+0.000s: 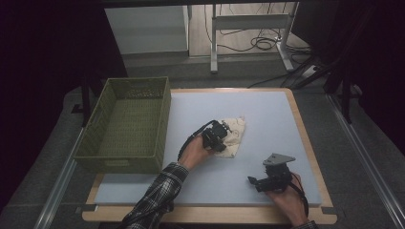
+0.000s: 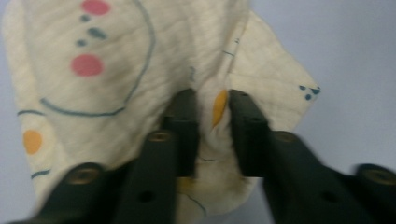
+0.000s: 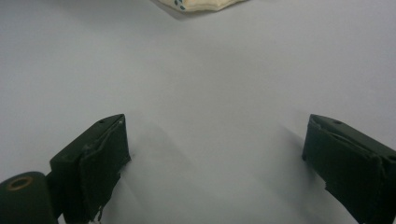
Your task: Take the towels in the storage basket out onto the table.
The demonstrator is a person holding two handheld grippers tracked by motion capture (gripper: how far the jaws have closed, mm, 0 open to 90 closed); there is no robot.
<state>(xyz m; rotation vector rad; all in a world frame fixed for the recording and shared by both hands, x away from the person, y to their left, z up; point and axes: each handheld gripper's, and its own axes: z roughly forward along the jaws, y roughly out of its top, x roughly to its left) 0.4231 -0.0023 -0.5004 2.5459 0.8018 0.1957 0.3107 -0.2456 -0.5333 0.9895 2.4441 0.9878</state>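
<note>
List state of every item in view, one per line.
left gripper: down on the cloth, jaws pinching a raised fold.
right gripper: jaws wide open, nothing between them, on the bare mat.
cloth: crumpled, lying on the mat.
basket: upright, looks empty.
mat: flat.

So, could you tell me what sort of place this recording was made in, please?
Most likely a lab or workshop set up for recording handling tasks, not a home. A pale grey mat covers the wooden table, loose cables lie on the floor behind by a metal desk frame, and dark curtains enclose the sides.
</note>
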